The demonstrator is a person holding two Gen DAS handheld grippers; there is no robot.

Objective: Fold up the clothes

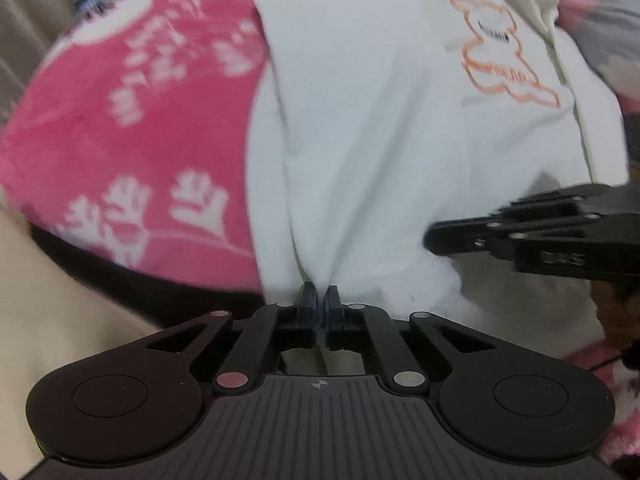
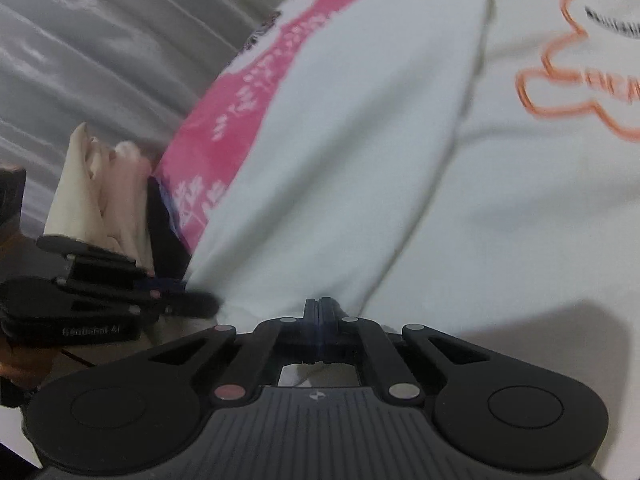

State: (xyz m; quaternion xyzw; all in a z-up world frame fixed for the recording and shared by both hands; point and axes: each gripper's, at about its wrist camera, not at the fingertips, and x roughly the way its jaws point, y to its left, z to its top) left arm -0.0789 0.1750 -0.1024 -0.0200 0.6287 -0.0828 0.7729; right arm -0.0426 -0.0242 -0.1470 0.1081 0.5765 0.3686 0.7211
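Both the left gripper and right gripper pinch the white garment's near hem on the pink blanket, mid-fold; next they must carry it across together.

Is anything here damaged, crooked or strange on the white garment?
Nothing stands out. The white garment with the orange bear print lies on the pink blanket; the left gripper and right gripper each pinch its edge.

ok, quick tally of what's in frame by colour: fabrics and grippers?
White garment with orange bear print: 1
Pink patterned blanket: 1
Cream cloth: 1
Black grippers: 2, left gripper and right gripper, both shut on the garment
Total: 5
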